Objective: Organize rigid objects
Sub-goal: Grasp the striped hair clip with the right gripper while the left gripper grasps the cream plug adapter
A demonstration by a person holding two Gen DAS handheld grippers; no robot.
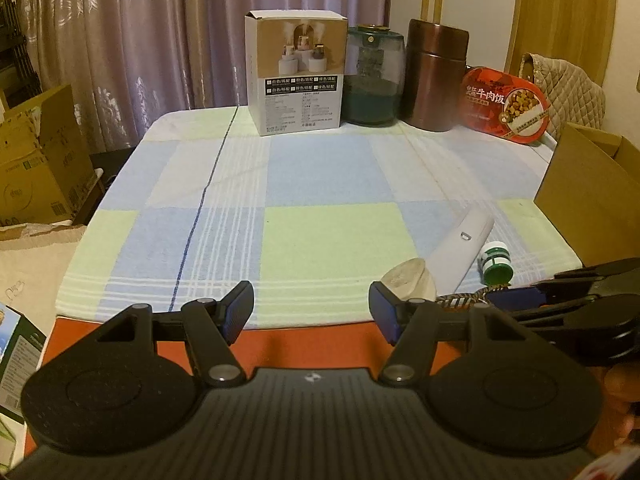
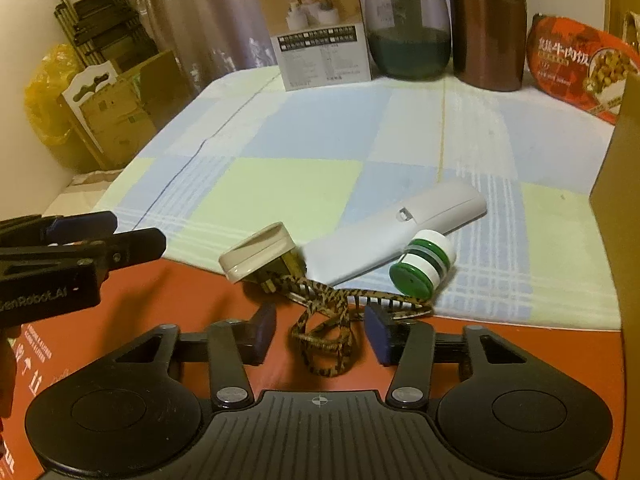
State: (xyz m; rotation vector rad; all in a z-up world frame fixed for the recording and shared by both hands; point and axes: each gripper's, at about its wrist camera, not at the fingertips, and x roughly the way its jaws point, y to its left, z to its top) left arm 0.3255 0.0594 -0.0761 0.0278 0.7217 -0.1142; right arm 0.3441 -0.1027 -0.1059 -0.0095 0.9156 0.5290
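The right gripper (image 2: 320,332) is standing with jaws apart, pads pressing nothing, a brown-and-yellow braided cord (image 2: 324,320) lying between them on the red surface (image 2: 200,304). The cord is leading to a beige plug (image 2: 256,252) at eleven o'clock. Beyond, a white handheld device (image 2: 400,228) is lying flat on the checked cloth (image 2: 280,152), long axis pointing toward two o'clock, a green-and-white bottle (image 2: 420,264) lying tipped beside it. The left gripper (image 1: 312,312) is hanging unclenched and empty; only its view is showing the cardboard box's (image 1: 592,192) open top.
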